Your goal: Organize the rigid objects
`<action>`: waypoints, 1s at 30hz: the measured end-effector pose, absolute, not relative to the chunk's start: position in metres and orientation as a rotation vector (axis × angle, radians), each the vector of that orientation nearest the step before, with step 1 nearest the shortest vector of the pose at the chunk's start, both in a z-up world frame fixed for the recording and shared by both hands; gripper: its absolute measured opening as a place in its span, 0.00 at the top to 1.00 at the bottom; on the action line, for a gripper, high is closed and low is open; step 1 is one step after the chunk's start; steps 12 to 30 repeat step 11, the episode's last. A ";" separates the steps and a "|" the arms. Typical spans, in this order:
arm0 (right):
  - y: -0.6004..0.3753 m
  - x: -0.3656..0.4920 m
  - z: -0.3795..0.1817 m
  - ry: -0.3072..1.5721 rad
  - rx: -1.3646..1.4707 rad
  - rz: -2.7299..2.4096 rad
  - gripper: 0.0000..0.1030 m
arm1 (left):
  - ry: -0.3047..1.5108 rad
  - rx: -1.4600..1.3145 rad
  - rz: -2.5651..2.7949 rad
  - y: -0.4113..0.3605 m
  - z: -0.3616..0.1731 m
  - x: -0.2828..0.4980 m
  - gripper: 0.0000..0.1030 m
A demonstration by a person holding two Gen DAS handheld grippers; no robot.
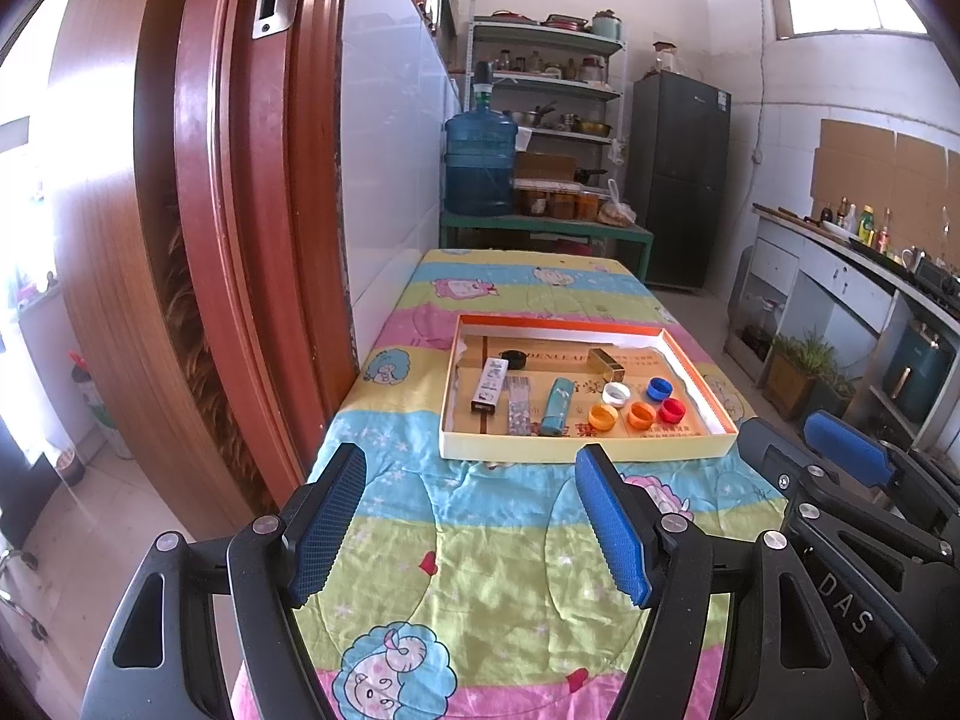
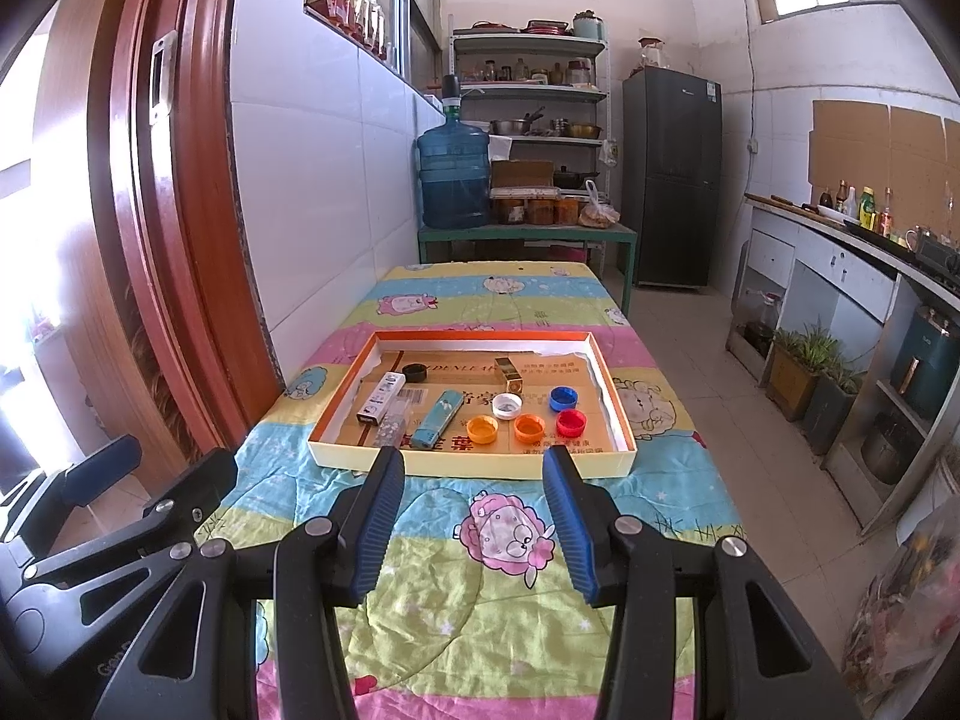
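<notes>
Here, the small plastic bottle caps (image 2: 528,414), orange, white, blue and red, sit clustered near the front right corner of the shallow cardboard tray (image 2: 468,461) on the quilt-covered counter (image 2: 456,570). They look light, stiff and slippery, best pinched across the rim. Both the left gripper (image 1: 474,516) and right gripper (image 2: 474,516) hover short of the tray, fingers apart and empty.

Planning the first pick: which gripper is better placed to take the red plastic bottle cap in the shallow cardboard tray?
Probably the right gripper: open and empty, facing the tray's near wall, red plastic bottle cap slightly right of its line. The left gripper, also open, sits further left.
</notes>
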State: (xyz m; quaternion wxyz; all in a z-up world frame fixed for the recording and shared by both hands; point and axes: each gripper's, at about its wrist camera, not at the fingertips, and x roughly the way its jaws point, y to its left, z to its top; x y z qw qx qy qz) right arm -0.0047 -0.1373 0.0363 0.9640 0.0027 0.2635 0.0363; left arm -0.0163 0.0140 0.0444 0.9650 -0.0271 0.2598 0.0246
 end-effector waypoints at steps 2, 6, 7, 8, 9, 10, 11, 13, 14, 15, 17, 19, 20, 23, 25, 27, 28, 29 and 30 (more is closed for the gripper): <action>-0.137 -0.005 0.036 0.534 0.006 0.074 0.54 | 0.525 -0.052 0.052 0.015 0.045 -0.016 0.28; -0.138 -0.004 0.036 0.536 0.009 0.074 0.54 | 0.527 -0.058 0.053 0.014 0.042 -0.016 0.28; -0.137 -0.003 0.037 0.535 0.009 0.073 0.54 | 0.528 -0.061 0.053 0.013 0.042 -0.017 0.28; -0.137 -0.003 0.037 0.535 0.009 0.072 0.54 | 0.528 -0.063 0.055 0.013 0.041 -0.017 0.28; -0.138 -0.003 0.037 0.536 0.010 0.073 0.54 | 0.528 -0.063 0.057 0.013 0.041 -0.018 0.28; -0.138 -0.003 0.037 0.535 0.009 0.072 0.54 | 0.528 -0.064 0.057 0.013 0.040 -0.019 0.28; -0.138 -0.003 0.037 0.535 0.008 0.071 0.54 | 0.529 -0.065 0.056 0.012 0.040 -0.019 0.28; -0.138 -0.003 0.037 0.535 0.008 0.071 0.54 | 0.529 -0.065 0.056 0.012 0.040 -0.019 0.28; -0.138 -0.003 0.037 0.535 0.008 0.071 0.54 | 0.529 -0.065 0.056 0.012 0.040 -0.019 0.28; -0.138 -0.003 0.037 0.535 0.008 0.071 0.54 | 0.529 -0.065 0.056 0.012 0.040 -0.019 0.28; -0.138 -0.003 0.037 0.535 0.008 0.071 0.54 | 0.529 -0.065 0.056 0.012 0.040 -0.019 0.28; -0.138 -0.003 0.037 0.535 0.008 0.071 0.54 | 0.529 -0.065 0.056 0.012 0.040 -0.019 0.28; -0.138 -0.003 0.037 0.535 0.008 0.071 0.54 | 0.529 -0.065 0.056 0.012 0.040 -0.019 0.28; -0.138 -0.003 0.037 0.535 0.008 0.071 0.54 | 0.529 -0.065 0.056 0.012 0.040 -0.019 0.28; -0.138 -0.003 0.037 0.535 0.008 0.071 0.54 | 0.529 -0.065 0.056 0.012 0.040 -0.019 0.28; -0.138 -0.003 0.037 0.535 0.008 0.071 0.54 | 0.529 -0.065 0.056 0.012 0.040 -0.019 0.28; -0.138 -0.003 0.037 0.535 0.008 0.071 0.54 | 0.529 -0.065 0.056 0.012 0.040 -0.019 0.28; -0.138 -0.003 0.037 0.535 0.008 0.071 0.54 | 0.529 -0.065 0.056 0.012 0.040 -0.019 0.28; -0.138 -0.003 0.037 0.535 0.008 0.071 0.54 | 0.529 -0.065 0.056 0.012 0.040 -0.019 0.28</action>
